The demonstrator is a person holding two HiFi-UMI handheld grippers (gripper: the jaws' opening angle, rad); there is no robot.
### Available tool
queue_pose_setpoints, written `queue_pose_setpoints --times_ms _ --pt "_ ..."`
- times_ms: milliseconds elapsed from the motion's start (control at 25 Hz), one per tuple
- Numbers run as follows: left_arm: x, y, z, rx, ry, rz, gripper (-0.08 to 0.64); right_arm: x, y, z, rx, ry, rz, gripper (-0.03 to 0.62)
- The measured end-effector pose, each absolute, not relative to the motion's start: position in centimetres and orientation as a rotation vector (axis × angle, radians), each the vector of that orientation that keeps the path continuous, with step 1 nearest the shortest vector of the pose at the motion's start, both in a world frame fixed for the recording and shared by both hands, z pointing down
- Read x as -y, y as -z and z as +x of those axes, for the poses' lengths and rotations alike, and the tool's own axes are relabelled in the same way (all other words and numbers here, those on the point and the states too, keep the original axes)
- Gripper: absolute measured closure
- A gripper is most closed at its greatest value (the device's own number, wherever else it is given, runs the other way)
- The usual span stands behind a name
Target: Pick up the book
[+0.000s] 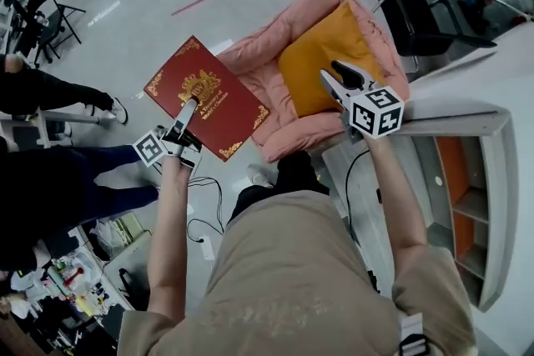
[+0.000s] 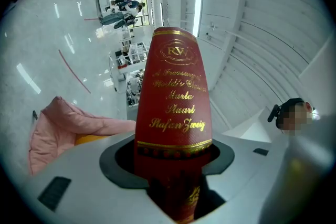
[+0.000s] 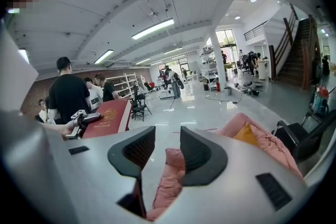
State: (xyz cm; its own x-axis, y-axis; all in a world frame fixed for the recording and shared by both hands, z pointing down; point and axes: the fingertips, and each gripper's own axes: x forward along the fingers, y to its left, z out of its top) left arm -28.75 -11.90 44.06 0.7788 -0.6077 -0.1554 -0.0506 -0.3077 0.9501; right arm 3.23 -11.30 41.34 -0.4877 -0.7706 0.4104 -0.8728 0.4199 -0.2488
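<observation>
A large dark red book (image 1: 206, 97) with gold ornament is held up in the air, clear of the pink armchair (image 1: 265, 72). My left gripper (image 1: 185, 116) is shut on the book's near edge. In the left gripper view the book's spine (image 2: 175, 107) with gold lettering stands straight up between the jaws. My right gripper (image 1: 336, 85) hovers open over the orange cushion (image 1: 324, 58) with nothing between its fingers. The right gripper view shows the book (image 3: 107, 118) at the left and pink fabric (image 3: 169, 183) below the parted jaws.
A black chair (image 1: 417, 17) stands right of the armchair. A white shelf unit with orange compartments (image 1: 467, 204) lies at the right. People (image 1: 42, 87) stand at the left on the glossy grey floor, with cables (image 1: 200, 217) near my feet.
</observation>
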Motion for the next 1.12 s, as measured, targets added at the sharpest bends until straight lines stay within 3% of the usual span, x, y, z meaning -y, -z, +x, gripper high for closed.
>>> queue_pose_setpoints --times_ms 640,1120 --pt "5.0 -47.0 -32.3 0.704 0.574 1.776 0.318 5.3 -41.9 4.6 2.507 -0.632 1.38 0.402" --pt "-0.4 -51.1 -27.9 0.85 0.488 1.757 0.318 3.1 -47.8 7.6 2.476 -0.55 1.234 0.402"
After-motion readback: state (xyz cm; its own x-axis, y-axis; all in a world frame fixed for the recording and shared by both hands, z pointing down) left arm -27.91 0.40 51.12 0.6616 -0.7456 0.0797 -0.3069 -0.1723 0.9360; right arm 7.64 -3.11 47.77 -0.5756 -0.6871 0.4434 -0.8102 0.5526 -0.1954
